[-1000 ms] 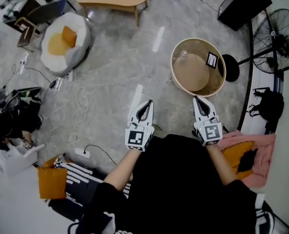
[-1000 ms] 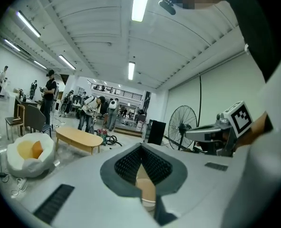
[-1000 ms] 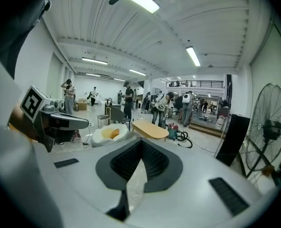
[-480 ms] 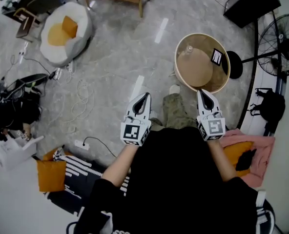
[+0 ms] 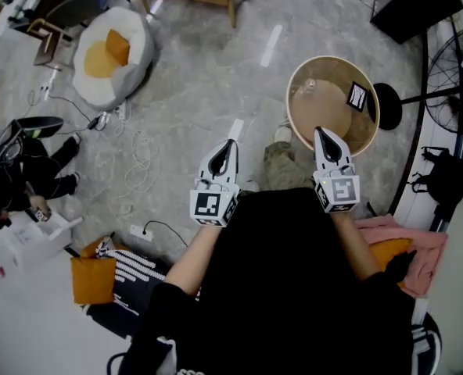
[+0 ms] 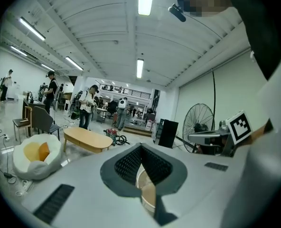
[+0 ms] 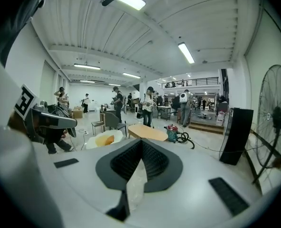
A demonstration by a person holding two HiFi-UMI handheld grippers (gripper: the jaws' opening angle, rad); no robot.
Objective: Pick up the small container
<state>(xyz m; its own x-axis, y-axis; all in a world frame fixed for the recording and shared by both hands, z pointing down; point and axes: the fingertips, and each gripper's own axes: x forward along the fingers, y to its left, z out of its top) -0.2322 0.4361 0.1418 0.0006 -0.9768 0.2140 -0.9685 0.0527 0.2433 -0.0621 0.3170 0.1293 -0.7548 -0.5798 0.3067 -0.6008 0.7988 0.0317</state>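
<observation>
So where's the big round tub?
In the head view the round tub sits on the floor at upper right, just beyond the tip of the right hand-held gripper, with the black fan base on its right.

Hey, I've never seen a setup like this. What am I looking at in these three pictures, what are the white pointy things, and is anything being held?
A person holds two grippers, white tools with two jaws each. The top-down picture comes from a camera on the person's head and shows the left gripper and the right gripper. The other two pictures come from cameras riding on each gripper, looking along its jaws. Both pairs of jaws are shut and hold nothing. In front stands a round beige tub with a small clear container and a black-and-white card inside.
</observation>
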